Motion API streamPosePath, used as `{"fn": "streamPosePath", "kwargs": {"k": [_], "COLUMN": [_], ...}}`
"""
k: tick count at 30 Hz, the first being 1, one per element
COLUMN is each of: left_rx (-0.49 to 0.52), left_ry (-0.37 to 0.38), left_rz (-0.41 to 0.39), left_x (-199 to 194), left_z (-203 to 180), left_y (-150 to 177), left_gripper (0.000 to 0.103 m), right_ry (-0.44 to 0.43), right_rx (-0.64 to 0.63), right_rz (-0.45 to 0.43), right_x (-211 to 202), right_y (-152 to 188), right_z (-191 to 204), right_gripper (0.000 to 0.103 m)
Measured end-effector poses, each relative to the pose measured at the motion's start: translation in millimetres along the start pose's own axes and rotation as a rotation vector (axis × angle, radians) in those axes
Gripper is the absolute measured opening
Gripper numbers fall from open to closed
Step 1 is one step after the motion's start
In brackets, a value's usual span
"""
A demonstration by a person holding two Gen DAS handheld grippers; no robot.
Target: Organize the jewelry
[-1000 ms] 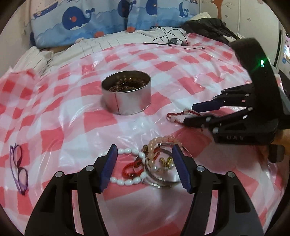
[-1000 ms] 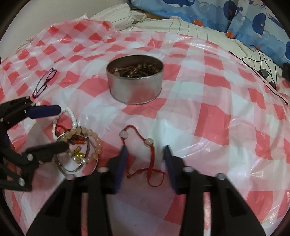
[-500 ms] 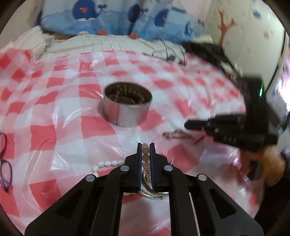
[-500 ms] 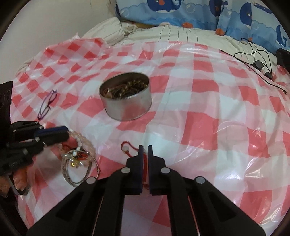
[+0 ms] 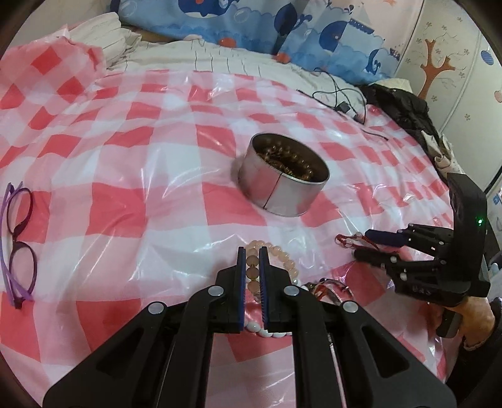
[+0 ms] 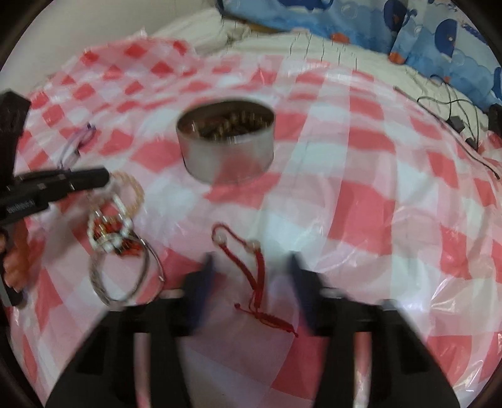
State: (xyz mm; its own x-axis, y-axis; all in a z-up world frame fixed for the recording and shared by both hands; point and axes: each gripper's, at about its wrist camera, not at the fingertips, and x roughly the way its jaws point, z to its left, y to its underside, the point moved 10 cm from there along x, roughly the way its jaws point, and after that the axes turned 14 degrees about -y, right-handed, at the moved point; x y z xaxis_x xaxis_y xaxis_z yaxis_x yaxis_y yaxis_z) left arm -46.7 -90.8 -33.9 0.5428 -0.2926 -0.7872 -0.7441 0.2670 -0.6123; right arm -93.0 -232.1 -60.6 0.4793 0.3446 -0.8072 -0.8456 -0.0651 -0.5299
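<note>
A round metal tin (image 5: 282, 179) holding several beaded pieces stands mid-cloth; it also shows in the right wrist view (image 6: 226, 144). My left gripper (image 5: 252, 251) is shut on a pink bead bracelet (image 5: 284, 260), lifting it; a white bead string (image 5: 266, 332) and metal bangles (image 6: 125, 276) hang or lie beneath. My right gripper (image 6: 251, 266) is open, blurred, with a red cord bracelet (image 6: 254, 273) lying between its fingers on the cloth. The right gripper also shows in the left wrist view (image 5: 367, 243).
Purple glasses (image 5: 17, 241) lie at the left on the red-and-white checked plastic cloth (image 5: 125, 157). Black cables (image 5: 339, 100) and dark clothing (image 5: 404, 110) lie at the far right. Whale-print bedding (image 5: 266, 28) runs along the back.
My left gripper stayed shut on the pink bead bracelet and lifted it, swinging left. My right gripper, shut on the red cord half a second ago, has opened and the cord lies on the cloth.
</note>
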Motion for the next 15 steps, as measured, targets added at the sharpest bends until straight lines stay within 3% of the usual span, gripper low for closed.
{"fn": "streamPosePath", "kwargs": {"k": [2,12,15], "left_rx": [0.001,-0.008,-0.004], "left_ry": [-0.002,0.020,0.020], "left_rz": [0.003,-0.037,-0.037], "left_x": [1,-10,-10], "left_z": [0,-2,-2], "left_y": [0,-6,-6], "left_gripper": [0.007,0.007,0.007], "right_ry": [-0.002,-0.120,-0.117], "right_rx": [0.009,0.065,0.059], "right_rz": [-0.008,-0.184,-0.184], "right_x": [-4,-45,-45], "right_y": [-1,-28,-29], "right_z": [-2,6,7], "right_gripper": [0.004,0.004,0.004]}}
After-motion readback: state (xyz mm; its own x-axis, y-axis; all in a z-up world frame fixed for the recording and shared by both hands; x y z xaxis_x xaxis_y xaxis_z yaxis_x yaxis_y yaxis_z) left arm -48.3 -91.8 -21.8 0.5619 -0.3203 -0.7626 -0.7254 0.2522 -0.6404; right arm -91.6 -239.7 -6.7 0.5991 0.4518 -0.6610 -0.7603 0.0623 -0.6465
